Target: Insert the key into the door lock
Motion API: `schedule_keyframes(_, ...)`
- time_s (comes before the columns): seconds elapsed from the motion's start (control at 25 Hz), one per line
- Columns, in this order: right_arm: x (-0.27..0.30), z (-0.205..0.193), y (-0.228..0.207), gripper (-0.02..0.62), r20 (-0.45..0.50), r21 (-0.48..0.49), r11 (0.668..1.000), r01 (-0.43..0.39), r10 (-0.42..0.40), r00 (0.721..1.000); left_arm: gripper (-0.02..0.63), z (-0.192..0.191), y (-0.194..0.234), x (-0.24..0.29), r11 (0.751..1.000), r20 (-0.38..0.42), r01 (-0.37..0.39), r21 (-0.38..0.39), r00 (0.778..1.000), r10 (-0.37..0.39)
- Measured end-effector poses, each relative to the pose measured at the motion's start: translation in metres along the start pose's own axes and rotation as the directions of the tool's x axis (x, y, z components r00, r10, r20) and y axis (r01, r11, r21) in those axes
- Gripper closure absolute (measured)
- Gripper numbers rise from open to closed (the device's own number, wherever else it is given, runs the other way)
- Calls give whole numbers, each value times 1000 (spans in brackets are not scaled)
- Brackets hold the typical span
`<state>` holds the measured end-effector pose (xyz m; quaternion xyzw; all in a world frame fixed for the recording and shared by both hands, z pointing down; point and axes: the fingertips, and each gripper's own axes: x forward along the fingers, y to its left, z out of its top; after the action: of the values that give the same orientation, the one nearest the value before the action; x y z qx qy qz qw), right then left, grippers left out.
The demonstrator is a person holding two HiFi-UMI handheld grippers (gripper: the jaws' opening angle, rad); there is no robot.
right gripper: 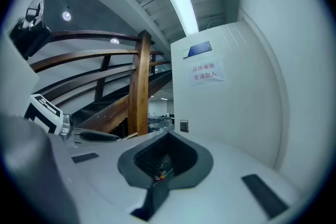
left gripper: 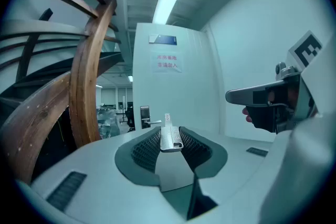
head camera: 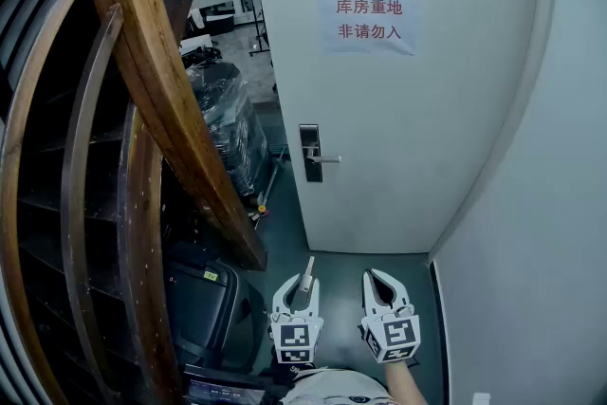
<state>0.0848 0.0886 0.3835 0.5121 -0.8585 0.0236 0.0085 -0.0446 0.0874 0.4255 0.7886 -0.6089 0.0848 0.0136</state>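
The step in hand is the approach: the key is gripped, but it is nowhere near the lock yet. The left gripper [head camera: 302, 292] has its jaws closed on the key [left gripper: 170, 139]. The ribbed pads clamp the flat silver bow from both sides, and the blade sticks out ahead past the tips, pointing toward the door [head camera: 408, 109]. The right gripper [head camera: 372, 278] hangs just to the right of the left one, its jaws brought together with nothing between them.

Both grippers sit near the person, low in the head view. The lock plate [head camera: 310, 153] is far off, on the left edge of the white door, with the lever handle [head camera: 327, 159] reaching out to its right. A paper notice [head camera: 368, 19] hangs higher up on the door, and a wooden stair rail [head camera: 161, 90] crowds the left side of the passage.

The next move, as I judge it, calls for carrying the left gripper forward and up until the blade lines up with the keyhole (which is too small to pick out on the plate from here). The blade's turn would have to match the slot before pushing in. The rail on the left leaves little room, so a straight path seems the safer one.
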Motion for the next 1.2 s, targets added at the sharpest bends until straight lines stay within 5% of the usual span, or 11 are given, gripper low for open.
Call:
schedule_keyframes(0.56, -6, -6, -7, 589, 1, 17, 1000, -15, 15, 1000, 489, -6, -7, 8, 1000, -15, -15, -6, 1000, 15)
schedule_keyframes(1.2, 16, -48, -38, 589, -93, 66, 998, 13, -6, 996, 489, -48, 28, 96, 997, -102, -74, -37, 992, 70)
